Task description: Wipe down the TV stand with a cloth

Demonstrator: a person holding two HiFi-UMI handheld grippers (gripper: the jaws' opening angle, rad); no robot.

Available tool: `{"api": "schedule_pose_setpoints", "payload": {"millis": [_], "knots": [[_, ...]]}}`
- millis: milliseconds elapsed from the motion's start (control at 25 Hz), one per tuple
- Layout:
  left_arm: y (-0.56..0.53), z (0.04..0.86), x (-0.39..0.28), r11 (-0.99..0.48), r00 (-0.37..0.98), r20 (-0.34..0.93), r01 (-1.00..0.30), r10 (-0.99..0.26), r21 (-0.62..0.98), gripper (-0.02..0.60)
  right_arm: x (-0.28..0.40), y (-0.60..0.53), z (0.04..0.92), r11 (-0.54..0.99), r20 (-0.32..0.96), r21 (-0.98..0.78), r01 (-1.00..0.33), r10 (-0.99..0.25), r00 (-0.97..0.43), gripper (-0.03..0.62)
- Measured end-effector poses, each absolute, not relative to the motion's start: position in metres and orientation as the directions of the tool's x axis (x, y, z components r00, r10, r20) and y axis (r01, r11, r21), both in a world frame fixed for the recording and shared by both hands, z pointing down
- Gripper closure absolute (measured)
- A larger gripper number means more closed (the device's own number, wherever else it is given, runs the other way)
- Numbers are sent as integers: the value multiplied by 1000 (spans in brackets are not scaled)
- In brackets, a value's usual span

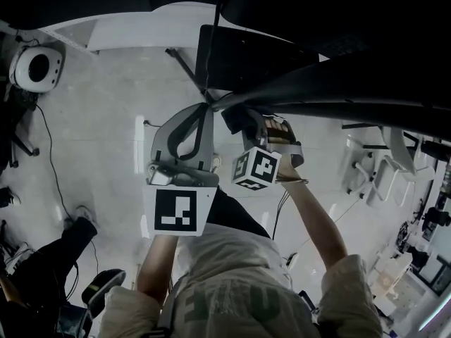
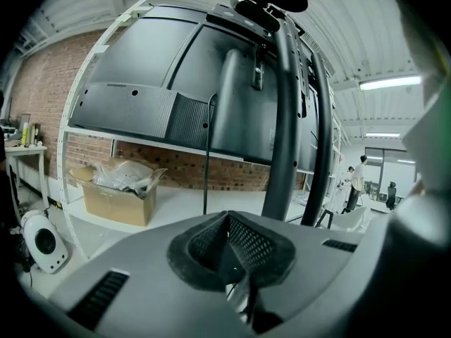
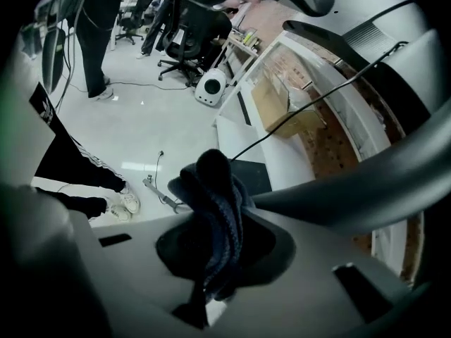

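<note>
In a brick-walled room, my right gripper [image 3: 218,238] pinched the dark cloth [image 3: 215,203] near the TV stand's pole [image 3: 366,182], my left gripper [image 2: 229,241] was pressed together and empty, and I judged a wiping stroke due next.

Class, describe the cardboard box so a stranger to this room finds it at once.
Start at the back of the big dark television. Below it, on the white platform before the brick wall, sits the cardboard box. It alone is brown, open-topped and stuffed with crumpled clear plastic.
</note>
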State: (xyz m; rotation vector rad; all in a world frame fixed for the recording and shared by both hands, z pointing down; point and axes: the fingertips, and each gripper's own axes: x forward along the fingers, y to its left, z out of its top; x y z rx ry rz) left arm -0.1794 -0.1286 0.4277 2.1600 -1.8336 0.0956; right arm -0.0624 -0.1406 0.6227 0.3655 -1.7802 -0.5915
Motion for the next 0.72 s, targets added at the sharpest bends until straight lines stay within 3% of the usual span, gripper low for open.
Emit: {"api": "schedule_pose_setpoints", "payload": {"millis": [720], "knots": [[-88,498,-183,-64,143,362,-973,-921,222,566,-61,-134,720,835,827,536,125,-490,-275,537]]}}
